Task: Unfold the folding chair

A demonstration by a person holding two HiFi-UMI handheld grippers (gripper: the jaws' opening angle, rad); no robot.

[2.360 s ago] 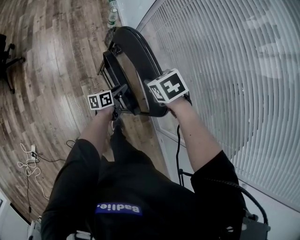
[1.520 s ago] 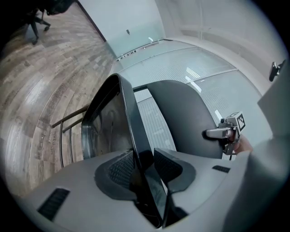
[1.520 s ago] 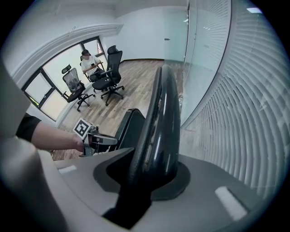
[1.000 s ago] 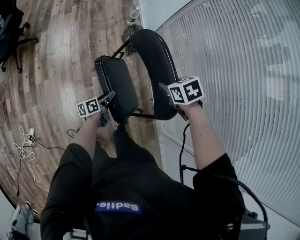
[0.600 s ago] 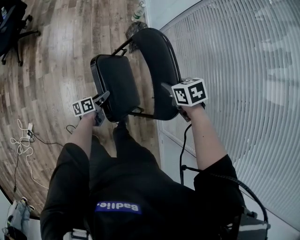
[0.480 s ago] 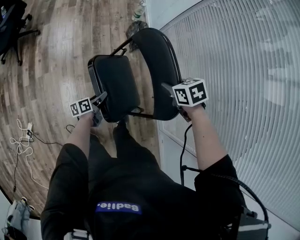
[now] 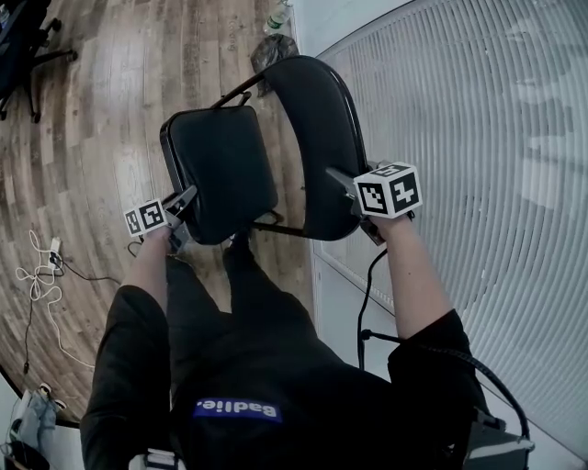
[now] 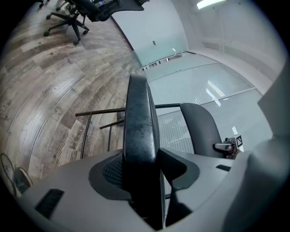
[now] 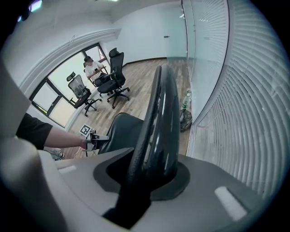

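Note:
The black folding chair stands partly opened by the blind-covered wall, with its padded seat (image 7: 220,170) swung out from its curved backrest (image 7: 317,138). My left gripper (image 7: 188,197) sits at the seat's near left corner. In the left gripper view the seat edge (image 8: 140,127) runs up between the jaws of the left gripper (image 8: 142,158), which are opening while the pads still touch it. My right gripper (image 7: 342,181) is shut on the backrest's near edge. The right gripper view shows the backrest rim (image 9: 161,118) clamped in the right gripper (image 9: 149,167), and the seat (image 9: 122,129) beyond.
White blinds (image 7: 478,184) fill the right side, close behind the backrest. A dark bag (image 7: 274,48) and a bottle (image 7: 277,16) lie on the wood floor beyond the chair. Cables (image 7: 41,275) trail at the left. Office chairs (image 9: 115,72) and a seated person (image 9: 90,65) are far off.
The seat has swung down and away from the backrest. My left gripper went down and left with it. The right gripper sank slightly and stayed on the backrest.

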